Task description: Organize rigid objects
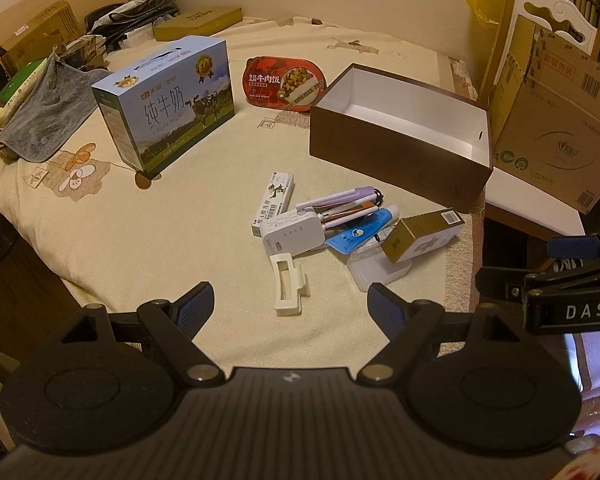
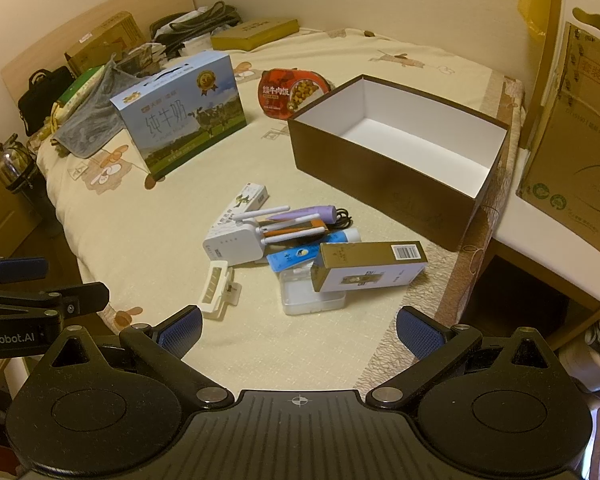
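Observation:
A pile of small items lies on the bed: a white router (image 1: 294, 232) (image 2: 230, 240), a white clip (image 1: 290, 284) (image 2: 218, 290), a gold-and-white carton (image 1: 422, 236) (image 2: 370, 266), a blue tube (image 1: 360, 232), a clear plastic case (image 2: 312, 300), a purple pen (image 2: 300, 214) and a slim white box (image 1: 274, 200). An open brown box (image 1: 400, 160) (image 2: 380, 188) with a white inside stands behind the pile, to the right. My left gripper (image 1: 290, 310) is open and empty just short of the clip. My right gripper (image 2: 298, 326) is open and empty in front of the clear case.
A blue milk carton box (image 1: 168, 104) (image 2: 180, 114) and a red meal pack (image 1: 284, 82) (image 2: 294, 90) stand farther back. A grey cloth (image 1: 44, 116) and boxes lie at the far left. A cardboard box (image 1: 556, 136) sits on a white stand beyond the bed's right edge.

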A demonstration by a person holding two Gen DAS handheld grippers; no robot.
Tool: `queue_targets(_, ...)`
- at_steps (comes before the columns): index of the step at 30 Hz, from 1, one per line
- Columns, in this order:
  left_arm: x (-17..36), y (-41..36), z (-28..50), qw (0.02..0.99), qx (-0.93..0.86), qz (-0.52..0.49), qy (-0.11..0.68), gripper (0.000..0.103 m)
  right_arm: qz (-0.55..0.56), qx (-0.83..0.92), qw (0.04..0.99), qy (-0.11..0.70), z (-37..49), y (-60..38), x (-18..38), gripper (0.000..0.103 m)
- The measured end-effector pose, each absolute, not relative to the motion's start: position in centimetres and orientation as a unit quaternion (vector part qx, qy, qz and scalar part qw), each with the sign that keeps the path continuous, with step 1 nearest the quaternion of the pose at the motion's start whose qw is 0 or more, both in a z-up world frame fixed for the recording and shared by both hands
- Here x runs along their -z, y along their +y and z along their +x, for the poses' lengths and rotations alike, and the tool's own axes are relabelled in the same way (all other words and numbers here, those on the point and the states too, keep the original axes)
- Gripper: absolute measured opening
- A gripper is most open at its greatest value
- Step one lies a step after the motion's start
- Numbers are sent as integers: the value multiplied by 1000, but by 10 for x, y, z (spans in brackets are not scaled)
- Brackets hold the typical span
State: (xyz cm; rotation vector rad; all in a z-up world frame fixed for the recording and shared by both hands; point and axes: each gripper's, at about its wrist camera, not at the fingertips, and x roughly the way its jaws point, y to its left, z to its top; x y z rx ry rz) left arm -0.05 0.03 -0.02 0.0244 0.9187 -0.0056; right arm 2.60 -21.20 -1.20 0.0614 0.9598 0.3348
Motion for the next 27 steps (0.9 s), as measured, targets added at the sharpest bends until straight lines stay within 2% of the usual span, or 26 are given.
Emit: queue_targets(27,21,-2,-4,895,2,12,447,81,30,-160,872,461,28,-212,16,101)
